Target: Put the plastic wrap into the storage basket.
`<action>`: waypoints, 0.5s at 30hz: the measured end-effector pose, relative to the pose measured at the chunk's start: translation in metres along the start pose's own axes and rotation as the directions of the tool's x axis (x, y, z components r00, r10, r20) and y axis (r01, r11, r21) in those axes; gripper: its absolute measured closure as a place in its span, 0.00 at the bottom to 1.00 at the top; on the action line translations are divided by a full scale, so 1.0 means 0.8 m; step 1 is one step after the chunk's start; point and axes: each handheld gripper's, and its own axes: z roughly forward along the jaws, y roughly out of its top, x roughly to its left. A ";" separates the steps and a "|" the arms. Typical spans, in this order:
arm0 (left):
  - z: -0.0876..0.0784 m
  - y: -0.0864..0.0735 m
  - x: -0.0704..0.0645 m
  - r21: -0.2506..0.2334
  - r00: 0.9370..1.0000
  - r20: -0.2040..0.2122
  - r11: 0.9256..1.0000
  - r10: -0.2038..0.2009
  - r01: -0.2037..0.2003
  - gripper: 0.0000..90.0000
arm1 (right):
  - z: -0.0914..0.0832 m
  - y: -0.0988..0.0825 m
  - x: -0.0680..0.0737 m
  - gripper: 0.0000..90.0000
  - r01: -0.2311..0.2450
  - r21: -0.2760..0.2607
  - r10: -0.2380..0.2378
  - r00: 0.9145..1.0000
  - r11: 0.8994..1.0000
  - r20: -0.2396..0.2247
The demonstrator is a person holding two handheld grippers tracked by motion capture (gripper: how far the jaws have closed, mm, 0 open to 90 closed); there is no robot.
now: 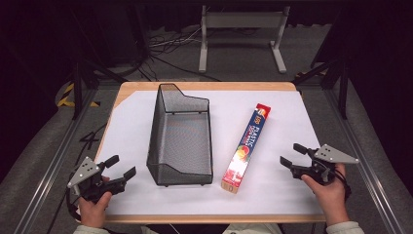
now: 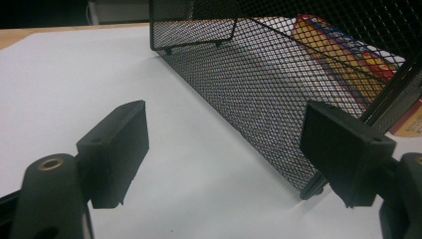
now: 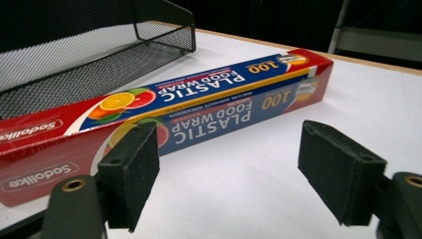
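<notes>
A black wire mesh basket (image 1: 181, 139) stands in the middle of the white table cover, with nothing inside it. Right of it lies a long red and blue box of plastic food wrap (image 1: 247, 146), flat on the table. My left gripper (image 1: 121, 167) hovers near the front left corner, open, its jaws aimed at the basket's side wall (image 2: 259, 94). My right gripper (image 1: 292, 155) is open near the front right, pointing at the food wrap box (image 3: 199, 107) a short way off. Neither gripper holds anything.
The white cover (image 1: 131, 126) spreads over a wooden table (image 1: 209, 86). Bare cover lies left of the basket and right of the box. Beyond the far edge stand a white metal frame (image 1: 242, 34), cables and dark tripod legs on the floor.
</notes>
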 end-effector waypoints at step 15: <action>0.004 -0.002 -0.002 0.006 1.000 -0.024 1.000 -0.008 0.008 0.23 | 0.002 0.014 0.006 0.48 0.008 -0.043 -0.013 0.993 0.999 -0.120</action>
